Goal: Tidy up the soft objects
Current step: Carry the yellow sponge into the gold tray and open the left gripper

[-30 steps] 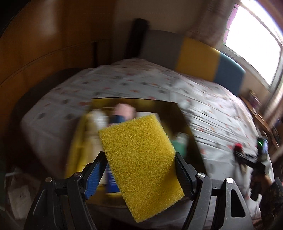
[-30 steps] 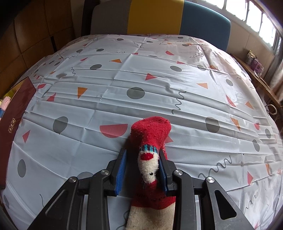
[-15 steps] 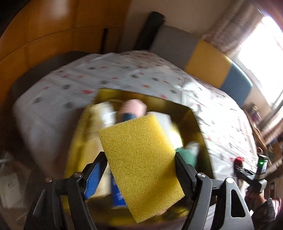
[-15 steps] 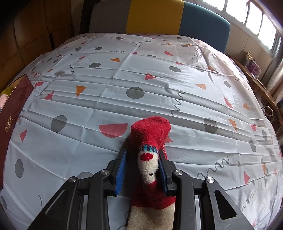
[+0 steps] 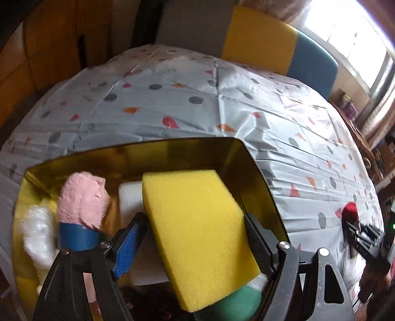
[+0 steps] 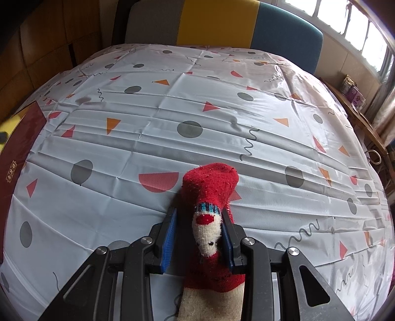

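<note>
A yellow sponge [image 5: 197, 234] stands between the fingers of my left gripper [image 5: 195, 217], whose jaws are opening. The sponge leans over the gold-lined box [image 5: 259, 177], and a gap shows beside the blue left pad. My right gripper [image 6: 200, 211] is shut on a red and cream sock [image 6: 209, 187], whose toe rests on the patterned tablecloth [image 6: 197, 103]. In the left wrist view the right gripper [image 5: 355, 229] and the red sock [image 5: 349, 212] appear at the far right.
Inside the box are a pink plush [image 5: 84, 200] with a blue band, a white fluffy item [image 5: 37, 234], a white block [image 5: 129, 200] and a green item [image 5: 234, 303]. The box's dark red wall [image 6: 22, 138] is at the table's left. A grey, yellow and blue bench back [image 6: 217, 22] stands behind.
My left gripper has come down and closer over the box, and the sponge has tipped so its top face shows, with a gap at the left pad. The right gripper and sock have not moved.
</note>
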`<state>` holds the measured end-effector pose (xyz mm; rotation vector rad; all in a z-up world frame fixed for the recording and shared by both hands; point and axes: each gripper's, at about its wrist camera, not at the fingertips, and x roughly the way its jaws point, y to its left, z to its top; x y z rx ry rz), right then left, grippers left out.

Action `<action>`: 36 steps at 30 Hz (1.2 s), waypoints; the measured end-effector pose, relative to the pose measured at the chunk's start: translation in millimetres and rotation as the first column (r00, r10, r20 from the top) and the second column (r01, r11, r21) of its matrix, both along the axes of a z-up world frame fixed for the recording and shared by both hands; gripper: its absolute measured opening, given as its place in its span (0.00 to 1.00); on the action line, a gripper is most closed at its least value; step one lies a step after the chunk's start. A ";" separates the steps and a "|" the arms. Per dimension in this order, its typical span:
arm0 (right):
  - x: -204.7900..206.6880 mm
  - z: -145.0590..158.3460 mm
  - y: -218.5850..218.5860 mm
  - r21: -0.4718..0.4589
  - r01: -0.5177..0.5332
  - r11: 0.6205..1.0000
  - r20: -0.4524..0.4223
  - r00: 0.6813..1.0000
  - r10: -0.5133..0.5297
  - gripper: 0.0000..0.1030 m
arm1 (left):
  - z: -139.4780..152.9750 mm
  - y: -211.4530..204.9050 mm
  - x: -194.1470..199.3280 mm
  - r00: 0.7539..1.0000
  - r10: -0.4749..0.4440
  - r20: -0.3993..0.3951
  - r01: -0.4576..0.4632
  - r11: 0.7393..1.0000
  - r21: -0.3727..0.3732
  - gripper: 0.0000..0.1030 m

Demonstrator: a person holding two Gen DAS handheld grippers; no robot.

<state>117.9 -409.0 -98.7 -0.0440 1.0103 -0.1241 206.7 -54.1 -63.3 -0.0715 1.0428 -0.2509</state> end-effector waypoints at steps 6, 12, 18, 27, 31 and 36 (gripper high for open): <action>1.5 -0.7 -0.5 0.005 -0.005 1.000 0.001 1.000 0.005 0.33 | 11.7 12.2 -12.2 0.998 0.040 0.043 -0.040 0.999 -0.018 0.81; 1.6 -0.9 0.3 -0.007 -0.006 1.000 0.002 1.000 0.006 0.33 | 32.0 26.2 -43.4 0.989 0.118 0.091 -0.118 0.993 -0.008 0.81; 0.0 -1.3 1.0 -0.016 -0.005 1.000 0.013 1.000 0.005 0.32 | 41.3 39.2 -90.0 0.976 0.175 0.125 -0.179 0.984 0.019 0.81; 0.3 -1.2 3.8 -0.038 0.024 0.999 0.016 1.000 -0.023 0.32 | 57.1 60.6 -147.8 0.952 0.218 0.216 -0.240 0.968 0.079 0.81; 1.8 -0.1 8.3 -0.060 0.061 0.996 -0.002 0.998 -0.061 0.32 | 60.2 72.2 -161.2 0.944 0.239 0.226 -0.263 0.962 0.080 0.81; -0.3 2.4 15.4 -0.059 0.124 0.991 -0.018 0.992 -0.125 0.22 | 61.8 84.0 -171.2 0.938 0.262 0.227 -0.283 0.957 0.064 0.81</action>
